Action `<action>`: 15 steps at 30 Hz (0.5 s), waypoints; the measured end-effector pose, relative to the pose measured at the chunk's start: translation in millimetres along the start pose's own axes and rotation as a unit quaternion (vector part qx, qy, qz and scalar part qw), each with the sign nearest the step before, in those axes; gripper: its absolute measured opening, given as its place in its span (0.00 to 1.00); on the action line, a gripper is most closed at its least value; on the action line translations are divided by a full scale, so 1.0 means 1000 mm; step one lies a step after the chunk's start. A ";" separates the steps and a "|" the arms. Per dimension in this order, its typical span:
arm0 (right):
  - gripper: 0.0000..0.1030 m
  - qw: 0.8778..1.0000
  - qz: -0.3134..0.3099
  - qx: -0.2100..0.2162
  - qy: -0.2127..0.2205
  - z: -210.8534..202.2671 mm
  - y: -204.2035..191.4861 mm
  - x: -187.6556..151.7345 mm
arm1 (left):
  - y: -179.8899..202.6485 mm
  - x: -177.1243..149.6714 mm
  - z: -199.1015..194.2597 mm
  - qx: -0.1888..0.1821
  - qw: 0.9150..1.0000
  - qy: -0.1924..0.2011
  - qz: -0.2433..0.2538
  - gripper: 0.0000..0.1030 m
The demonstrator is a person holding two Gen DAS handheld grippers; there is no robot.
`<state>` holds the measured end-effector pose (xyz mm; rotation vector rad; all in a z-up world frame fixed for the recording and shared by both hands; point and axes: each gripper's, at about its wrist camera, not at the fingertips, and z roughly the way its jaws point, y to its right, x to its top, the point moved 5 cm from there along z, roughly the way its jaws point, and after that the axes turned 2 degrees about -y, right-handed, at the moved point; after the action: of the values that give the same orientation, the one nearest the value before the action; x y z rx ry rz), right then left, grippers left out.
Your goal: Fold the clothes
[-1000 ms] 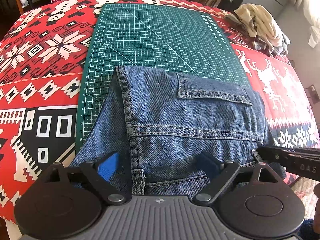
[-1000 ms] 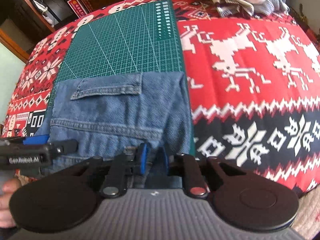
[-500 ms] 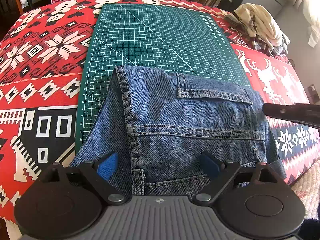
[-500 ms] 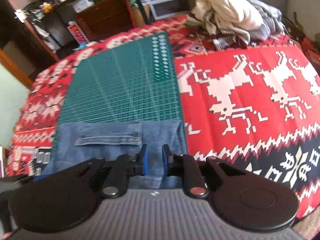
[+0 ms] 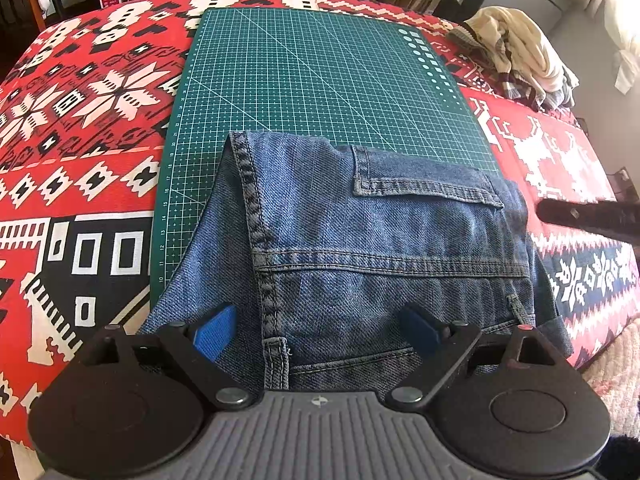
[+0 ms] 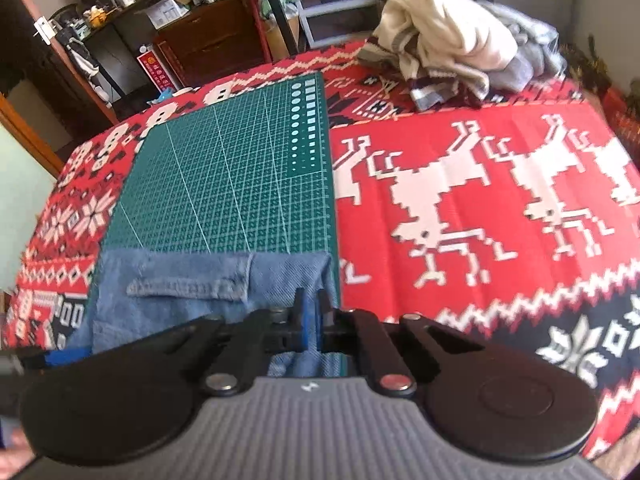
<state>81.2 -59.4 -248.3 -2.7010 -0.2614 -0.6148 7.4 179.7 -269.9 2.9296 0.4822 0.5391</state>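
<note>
A pair of blue jeans (image 5: pixel 380 248) lies folded into a compact rectangle, back pocket flap up, on the near end of a green cutting mat (image 5: pixel 312 80). My left gripper (image 5: pixel 316 332) stands open just above the jeans' near edge, its blue pads spread wide and holding nothing. Raised over the jeans' (image 6: pixel 192 280) right edge, my right gripper (image 6: pixel 314 316) has its fingers drawn close together with no cloth between them. It shows as a dark bar at the right of the left wrist view (image 5: pixel 560 213).
A red, white and black patterned cloth (image 5: pixel 80 120) covers the table under the mat (image 6: pixel 232 184). A heap of cream and grey clothes (image 6: pixel 448 40) sits at the far right corner. Shelves and drawers stand behind the table.
My right gripper has lifted up and away from the jeans' right near corner, with nothing in it. The left gripper and the jeans have stayed put.
</note>
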 end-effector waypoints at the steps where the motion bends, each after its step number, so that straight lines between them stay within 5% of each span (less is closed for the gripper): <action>1: 0.01 1.000 0.006 0.000 -0.007 0.006 0.000 0.002 | 0.000 0.000 0.000 0.000 1.000 0.000 0.000 0.87; 7: 0.00 0.999 0.007 -0.017 -0.040 0.016 0.010 -0.012 | 0.001 -0.001 0.000 0.000 1.000 0.001 0.003 0.87; 15: 0.01 0.997 0.003 0.021 -0.072 -0.007 0.006 -0.042 | 0.002 0.001 0.001 0.002 1.000 0.000 0.003 0.87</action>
<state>42.6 -72.0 -263.2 -2.7072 -0.2989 -0.4096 8.9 178.4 -270.6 2.9365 0.4752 0.5408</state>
